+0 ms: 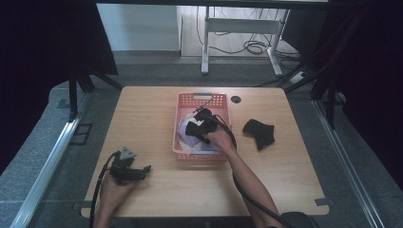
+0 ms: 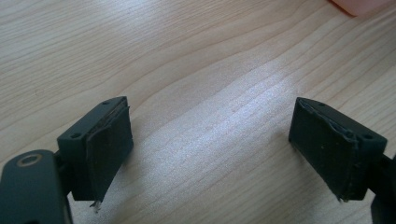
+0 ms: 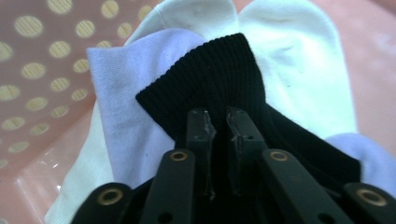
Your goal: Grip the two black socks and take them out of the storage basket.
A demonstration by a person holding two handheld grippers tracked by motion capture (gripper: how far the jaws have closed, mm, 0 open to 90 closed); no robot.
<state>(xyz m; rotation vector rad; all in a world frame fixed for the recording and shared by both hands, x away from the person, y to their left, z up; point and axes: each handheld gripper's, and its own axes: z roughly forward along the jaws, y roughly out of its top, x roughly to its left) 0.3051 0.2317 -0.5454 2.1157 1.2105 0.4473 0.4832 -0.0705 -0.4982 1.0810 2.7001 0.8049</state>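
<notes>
The right gripper (image 3: pixel 219 126) is over the pink basket (image 1: pixel 183 102), jaws nearly closed and pinching a black sock (image 3: pixel 219 70) (ribbed knit) above the white socks (image 3: pixel 289 56) inside. The left gripper (image 2: pixel 210 144) rests on the wooden table (image 2: pixel 187 56) with jaws wide, nothing between them. Another black sock (image 1: pixel 259 131) lies right of the basket.

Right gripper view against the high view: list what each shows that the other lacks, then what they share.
Right gripper view alone: the black sock's ribbed knit, pinched between the nearly shut jaws of the right hand-held gripper, over white socks.

High view alone: a second black sock on the table, and the left hand-held gripper resting near the front edge.

Both: the pink basket and the socks inside.
</notes>
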